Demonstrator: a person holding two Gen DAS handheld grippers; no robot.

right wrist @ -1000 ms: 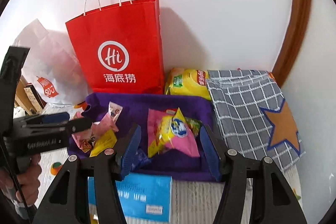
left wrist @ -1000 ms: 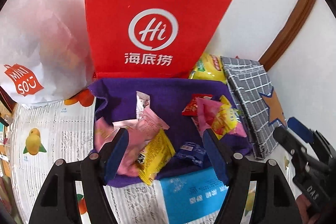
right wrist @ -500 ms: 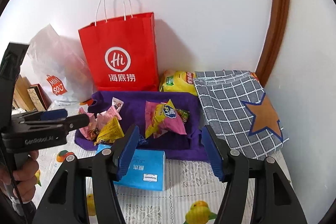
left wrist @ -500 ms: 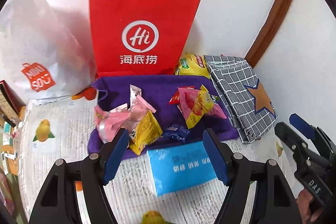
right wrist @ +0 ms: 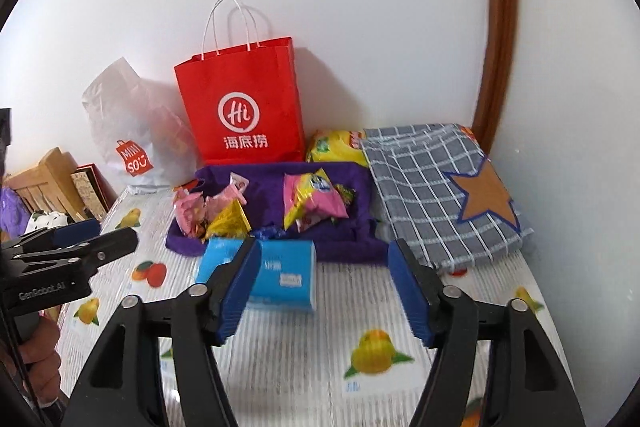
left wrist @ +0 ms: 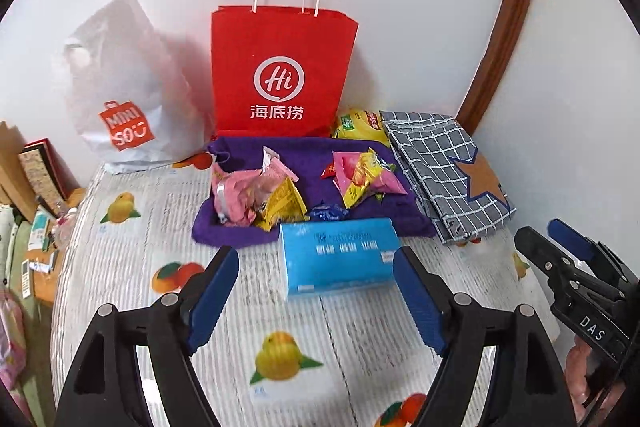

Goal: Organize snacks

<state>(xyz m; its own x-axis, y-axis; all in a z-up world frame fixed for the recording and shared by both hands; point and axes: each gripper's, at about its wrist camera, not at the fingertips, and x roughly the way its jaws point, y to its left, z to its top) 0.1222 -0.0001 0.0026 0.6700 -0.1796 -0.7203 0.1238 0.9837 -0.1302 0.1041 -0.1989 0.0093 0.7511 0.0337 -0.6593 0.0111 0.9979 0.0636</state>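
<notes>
A purple cloth tray [left wrist: 312, 147] [right wrist: 272, 199] lies on the table below a red paper bag [left wrist: 282, 75] [right wrist: 240, 107]. In it, a heap of pink and yellow snack packets [left wrist: 256, 195] [right wrist: 208, 213] lies at the left, a pink and yellow packet [left wrist: 366, 179] [right wrist: 312, 201] at the right and a small blue sweet [left wrist: 328, 213] at the front. My left gripper [left wrist: 316, 301] is open and empty, well short of the tray. My right gripper [right wrist: 324, 293] is open and empty too, also short of it.
A blue tissue pack [left wrist: 338, 257] [right wrist: 276, 269] lies in front of the tray. A grey checked bag with a star [left wrist: 448, 175] [right wrist: 440, 187] lies at the right, a yellow chip bag [left wrist: 358, 123] behind. A white Miniso bag [left wrist: 128, 99] stands at the left.
Both grippers have pulled back and up from the tray, so the tissue pack and more of the table show. Both stay open and empty.
</notes>
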